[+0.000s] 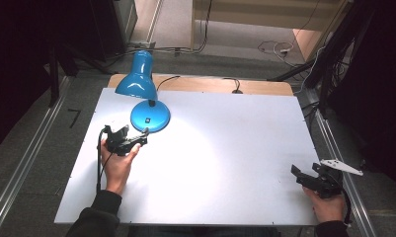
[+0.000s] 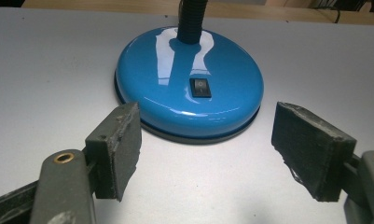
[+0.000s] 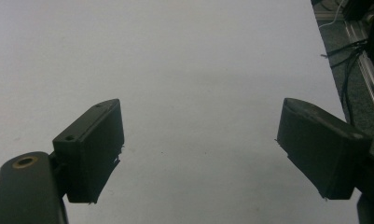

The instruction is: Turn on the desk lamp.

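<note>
A blue desk lamp stands at the table's back left, its round base (image 1: 150, 117) on the white tabletop and its shade (image 1: 136, 79) leaning left. The base (image 2: 189, 84) carries a small black rocker switch (image 2: 200, 87) and a black flexible neck (image 2: 190, 21). My left gripper (image 1: 136, 138) hovers just in front of the base, jaws wide apart with nothing between them; its pads (image 2: 119, 147) flank the base's near rim. My right gripper (image 1: 309, 177) rests near the table's front right corner, open over bare tabletop, its pads (image 3: 93, 147) well apart.
The white tabletop (image 1: 225, 148) has a wooden strip (image 1: 205, 84) along its back edge. The lamp's cord (image 1: 168, 79) runs off the back. Metal rails (image 1: 22, 163) line both sides of the table, and cables (image 1: 279, 47) lie on the floor beyond.
</note>
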A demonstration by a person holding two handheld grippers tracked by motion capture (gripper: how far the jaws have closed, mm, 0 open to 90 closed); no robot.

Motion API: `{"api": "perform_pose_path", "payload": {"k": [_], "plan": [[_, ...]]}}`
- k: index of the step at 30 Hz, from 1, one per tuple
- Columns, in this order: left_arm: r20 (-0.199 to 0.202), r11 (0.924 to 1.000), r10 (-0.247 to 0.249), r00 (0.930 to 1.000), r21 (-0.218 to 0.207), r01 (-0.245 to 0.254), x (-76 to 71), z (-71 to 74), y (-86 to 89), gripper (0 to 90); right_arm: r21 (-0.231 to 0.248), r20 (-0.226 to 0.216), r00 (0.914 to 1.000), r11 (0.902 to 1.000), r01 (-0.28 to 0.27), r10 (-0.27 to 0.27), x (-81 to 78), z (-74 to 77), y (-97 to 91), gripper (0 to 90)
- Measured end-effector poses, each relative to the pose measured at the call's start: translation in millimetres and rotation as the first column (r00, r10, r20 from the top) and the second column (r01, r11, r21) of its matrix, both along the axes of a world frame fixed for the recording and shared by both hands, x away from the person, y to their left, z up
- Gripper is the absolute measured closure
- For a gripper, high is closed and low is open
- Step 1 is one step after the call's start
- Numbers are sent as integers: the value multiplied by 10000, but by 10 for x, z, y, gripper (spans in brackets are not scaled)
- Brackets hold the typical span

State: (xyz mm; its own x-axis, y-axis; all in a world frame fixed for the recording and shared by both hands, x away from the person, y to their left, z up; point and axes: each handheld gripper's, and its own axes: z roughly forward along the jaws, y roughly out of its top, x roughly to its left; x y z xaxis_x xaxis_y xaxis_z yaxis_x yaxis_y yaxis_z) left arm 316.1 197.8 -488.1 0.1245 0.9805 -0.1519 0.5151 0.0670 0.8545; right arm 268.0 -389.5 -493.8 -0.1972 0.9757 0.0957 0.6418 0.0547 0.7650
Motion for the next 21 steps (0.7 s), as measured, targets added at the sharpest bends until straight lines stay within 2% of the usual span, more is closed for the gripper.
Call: {"api": "perform_pose_path", "payload": {"k": [21], "plan": [[102,10000,58,9999,68,-59,-172,21,32,248,8,35,10000,10000,-5,5,-9,7,-8,132]]}}
